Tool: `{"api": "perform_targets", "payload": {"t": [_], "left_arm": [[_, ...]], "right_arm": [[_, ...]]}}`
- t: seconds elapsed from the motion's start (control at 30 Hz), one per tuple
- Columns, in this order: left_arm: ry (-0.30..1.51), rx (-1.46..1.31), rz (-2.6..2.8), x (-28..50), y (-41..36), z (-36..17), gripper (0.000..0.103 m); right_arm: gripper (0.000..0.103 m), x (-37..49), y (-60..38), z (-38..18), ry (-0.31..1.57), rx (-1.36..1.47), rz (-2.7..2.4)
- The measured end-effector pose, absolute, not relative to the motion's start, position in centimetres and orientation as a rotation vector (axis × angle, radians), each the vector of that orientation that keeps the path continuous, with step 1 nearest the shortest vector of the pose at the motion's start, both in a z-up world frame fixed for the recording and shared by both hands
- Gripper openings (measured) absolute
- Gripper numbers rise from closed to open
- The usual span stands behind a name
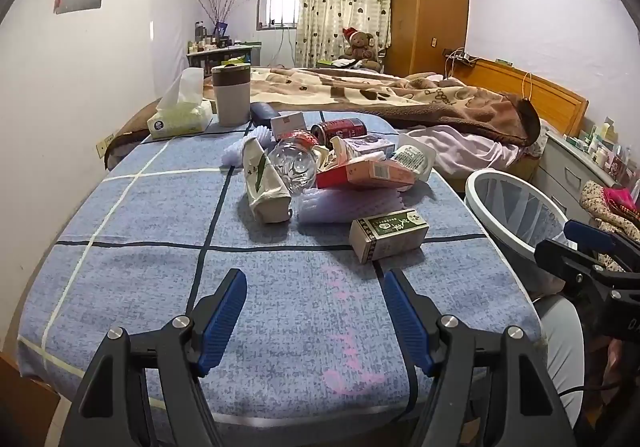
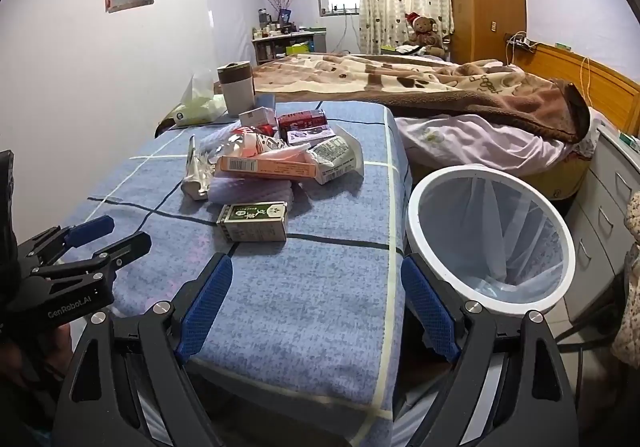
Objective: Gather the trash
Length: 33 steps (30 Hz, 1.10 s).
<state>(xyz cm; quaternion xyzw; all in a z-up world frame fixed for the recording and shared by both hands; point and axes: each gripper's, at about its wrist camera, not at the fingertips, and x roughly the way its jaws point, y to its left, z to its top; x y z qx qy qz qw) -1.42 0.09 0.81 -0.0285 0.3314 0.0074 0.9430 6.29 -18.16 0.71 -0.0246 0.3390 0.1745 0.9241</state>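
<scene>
Plainly, from the left wrist, the left gripper (image 1: 314, 321) gapes wide and empty short of the green box (image 1: 388, 234), which fronts a loose trash pile; nudging it could topple the clear bottle (image 1: 292, 167). From the right wrist, the right gripper (image 2: 316, 311) also stands wide and empty, the white bin (image 2: 490, 239) right of the box, seemingly beside the table's edge; a careless drop may miss.

A blue tablecloth (image 1: 120, 267) crossed by cream and navy grid lines carries a green-and-tan box (image 1: 388, 233) at its centre, with a pink-and-red carton (image 1: 370, 173) and a dark red can (image 1: 340, 129) toward twelve o'clock. At three o'clock stands a white-rimmed bin (image 2: 490, 239) lined in pale, see-through plastic — beyond it, a brown-and-cream paw-print blanket (image 1: 380, 91).
</scene>
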Motion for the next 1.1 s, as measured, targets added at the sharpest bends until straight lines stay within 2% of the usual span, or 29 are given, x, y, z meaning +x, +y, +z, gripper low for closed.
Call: {"api": "perform_targets", "payload": {"t": [1.1], "left_arm": [[0.673,-0.065,0.014,-1.43,0.23,1.18,0.071]], "right_arm": [[0.088,6.2,-18.15,0.72,0.697,-0.049,0.362]]}}
